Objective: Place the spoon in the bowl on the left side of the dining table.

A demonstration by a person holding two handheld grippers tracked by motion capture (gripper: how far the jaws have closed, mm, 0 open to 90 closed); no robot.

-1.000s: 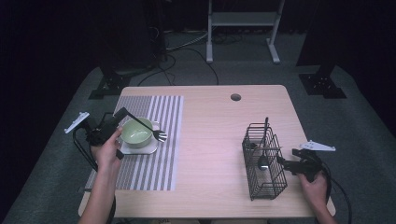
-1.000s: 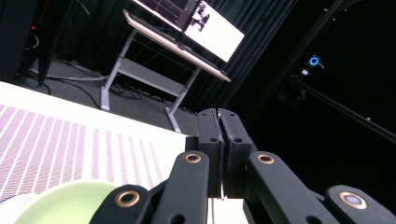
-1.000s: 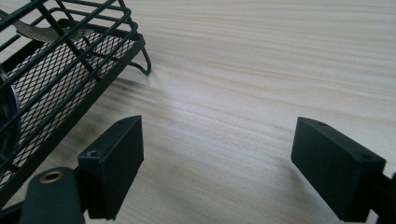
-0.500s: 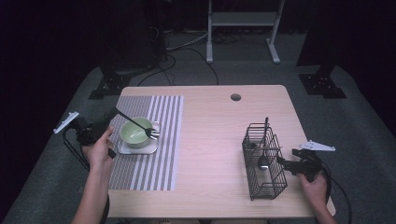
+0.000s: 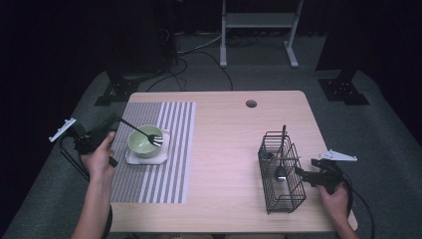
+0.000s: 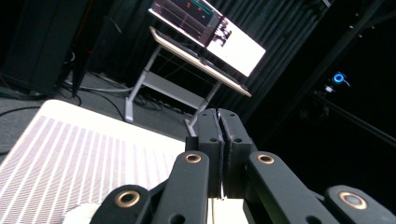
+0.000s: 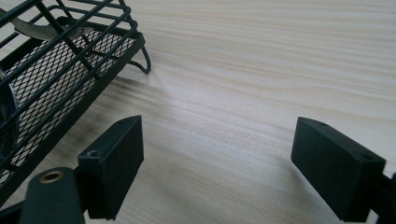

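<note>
The left claw (image 5: 107, 130) is clenched with nothing between its jaws, at the left tabletop (image 5: 224, 149) edge just beside the fork (image 5: 142, 133), which rests across the green bowl (image 5: 144, 141). The right claw (image 5: 303, 174) is released, near the wire basket (image 5: 280, 172) on the right.

In the high view both forearms are running off the bottom edge, and the left hand (image 5: 98, 158) is covering much of the left gripper (image 5: 102, 130), so how its jaws stand is too small to tell there. The fork (image 5: 141, 133) is lying across the green bowl (image 5: 142, 143) — whether its handle end is touching that gripper is not clear. In the right gripper view the wire basket (image 7: 56, 74) is being cut by the left edge — a spoon's bowl inside is showing as a sliver.
</note>
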